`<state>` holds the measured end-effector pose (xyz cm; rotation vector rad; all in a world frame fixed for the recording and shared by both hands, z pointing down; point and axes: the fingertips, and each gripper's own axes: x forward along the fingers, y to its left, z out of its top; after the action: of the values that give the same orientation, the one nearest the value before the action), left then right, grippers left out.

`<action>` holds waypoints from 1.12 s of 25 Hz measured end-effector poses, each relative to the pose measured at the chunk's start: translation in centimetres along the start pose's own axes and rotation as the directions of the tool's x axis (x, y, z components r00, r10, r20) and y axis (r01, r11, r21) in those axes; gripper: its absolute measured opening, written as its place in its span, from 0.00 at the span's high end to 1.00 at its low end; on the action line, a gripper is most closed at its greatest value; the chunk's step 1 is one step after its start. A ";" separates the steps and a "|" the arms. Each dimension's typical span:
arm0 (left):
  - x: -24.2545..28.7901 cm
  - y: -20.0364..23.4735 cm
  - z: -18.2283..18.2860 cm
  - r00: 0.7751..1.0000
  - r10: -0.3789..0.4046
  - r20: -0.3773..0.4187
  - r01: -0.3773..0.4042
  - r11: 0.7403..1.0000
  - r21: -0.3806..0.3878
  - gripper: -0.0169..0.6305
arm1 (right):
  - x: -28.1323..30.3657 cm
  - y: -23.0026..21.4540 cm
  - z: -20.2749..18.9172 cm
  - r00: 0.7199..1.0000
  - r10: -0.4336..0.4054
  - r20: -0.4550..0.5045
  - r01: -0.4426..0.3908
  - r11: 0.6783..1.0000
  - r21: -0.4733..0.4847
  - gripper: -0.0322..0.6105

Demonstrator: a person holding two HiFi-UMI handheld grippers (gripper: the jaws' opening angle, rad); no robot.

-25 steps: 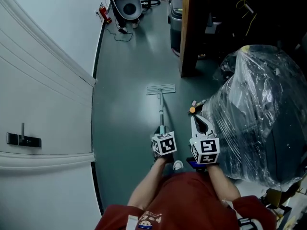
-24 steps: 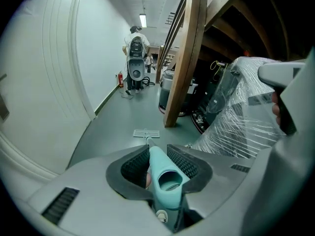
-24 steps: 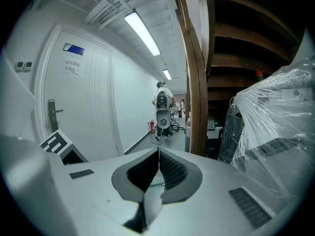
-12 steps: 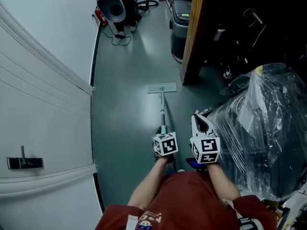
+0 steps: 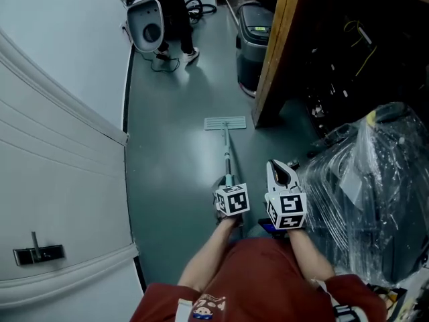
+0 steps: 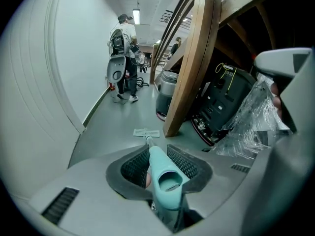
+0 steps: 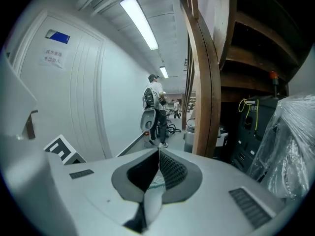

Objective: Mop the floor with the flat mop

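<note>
**Mop stroke advancing down the corridor**

Obs.: The left hand-held gripper (image 6: 158, 161) is pinching the teal handle (image 5: 228, 158) of the flat mop (image 5: 226, 139), jaws clamped on either side of the grip end. The right hand-held gripper (image 7: 158, 152) has its jaws pressed together with nothing between them. It is held just beside the left and does not touch the mop.

Position: The mop head (image 5: 225, 123) lies flat on the grey floor (image 5: 171, 146), ahead of the person and just left of the foot of the wooden post (image 5: 278, 52).

Change over the last second: The mop head keeps about the same place in the head view, while the surroundings have slid toward the person. The door latch (image 5: 38, 253) is lower, the plastic-wrapped bulk (image 5: 375, 186) sits further down and to the right, and the white machine (image 5: 146, 24) is further into the frame.

Reading: The person is probably walking forward and pushing the mop ahead one-handed, so a lane of floor is being covered. The floor further along the corridor appears not yet reached.

Risk: The post's foot is close to the head's right edge.
</note>
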<state>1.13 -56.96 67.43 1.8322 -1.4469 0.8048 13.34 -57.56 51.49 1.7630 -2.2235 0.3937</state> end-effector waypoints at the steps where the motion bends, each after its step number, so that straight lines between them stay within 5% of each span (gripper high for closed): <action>1: 0.5 0.1 0.5 1.000 -0.001 0.000 0.001 1.000 0.002 0.78 | 0.5 -0.1 0.2 1.000 -0.004 0.002 0.004 1.000 0.004 0.92; 28: 16.5 -2.8 21.8 1.000 0.026 -0.012 -0.026 1.000 0.007 0.78 | 22.3 -14.0 9.4 1.000 0.015 0.014 -0.016 0.999 0.042 0.92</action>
<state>8.55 -83.44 67.31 1.8142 -1.4648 0.8337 21.63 -84.19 51.81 1.7759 -2.2552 0.4366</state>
